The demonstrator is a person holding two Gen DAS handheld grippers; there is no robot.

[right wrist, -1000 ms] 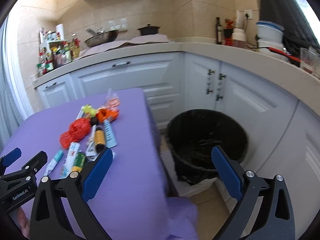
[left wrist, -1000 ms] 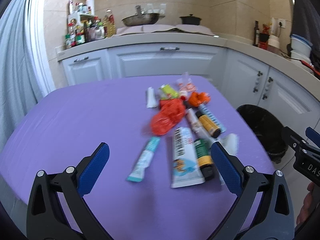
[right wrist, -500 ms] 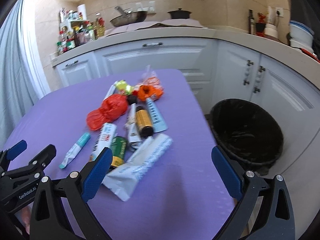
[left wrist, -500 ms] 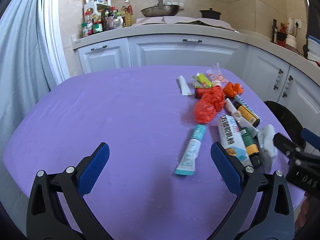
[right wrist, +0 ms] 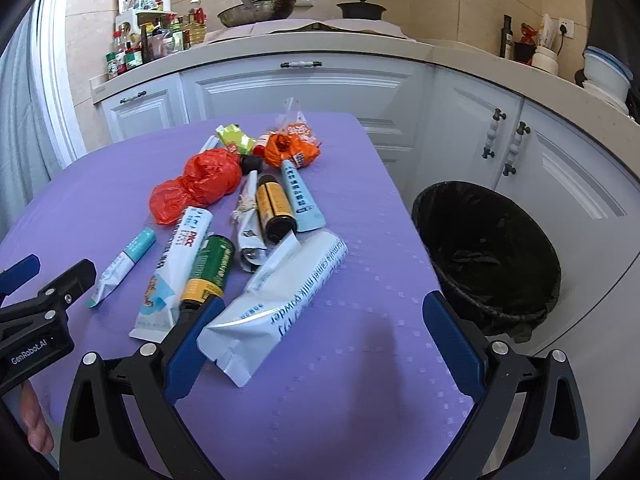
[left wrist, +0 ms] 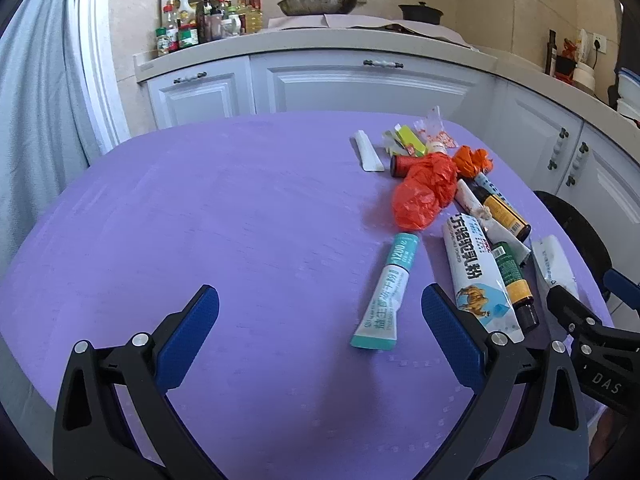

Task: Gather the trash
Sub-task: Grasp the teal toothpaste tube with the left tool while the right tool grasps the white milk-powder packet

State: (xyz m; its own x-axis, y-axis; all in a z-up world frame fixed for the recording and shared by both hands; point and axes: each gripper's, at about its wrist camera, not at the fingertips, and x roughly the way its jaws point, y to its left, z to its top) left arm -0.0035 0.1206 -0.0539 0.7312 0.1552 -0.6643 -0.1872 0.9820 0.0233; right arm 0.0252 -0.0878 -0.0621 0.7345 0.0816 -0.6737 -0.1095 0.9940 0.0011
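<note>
Trash lies in a heap on the purple table (left wrist: 200, 220): a red plastic bag (left wrist: 424, 192) (right wrist: 196, 184), a teal and white tube (left wrist: 386, 294) (right wrist: 122, 266), a white milk-powder pouch (right wrist: 276, 306), a long white sachet (left wrist: 478, 276) (right wrist: 176, 268), brown and green bottles (right wrist: 276, 208) and an orange wrapper (right wrist: 290, 148). My left gripper (left wrist: 320, 320) hovers open over the table's near side, left of the heap. My right gripper (right wrist: 316, 328) is open too, its left finger beside the pouch's near end. A black-lined trash bin (right wrist: 486, 256) stands on the floor right of the table.
White kitchen cabinets (right wrist: 304, 88) and a counter with bottles (left wrist: 192, 20), a pan and a pot run behind and to the right. A curtain (left wrist: 36, 100) hangs at the left. Part of a hand (right wrist: 36, 420) shows at the lower left.
Both grippers have swung left from the bin side towards the table and come lower and closer to the trash heap. Both stayed open. Nothing on the table has moved.
</note>
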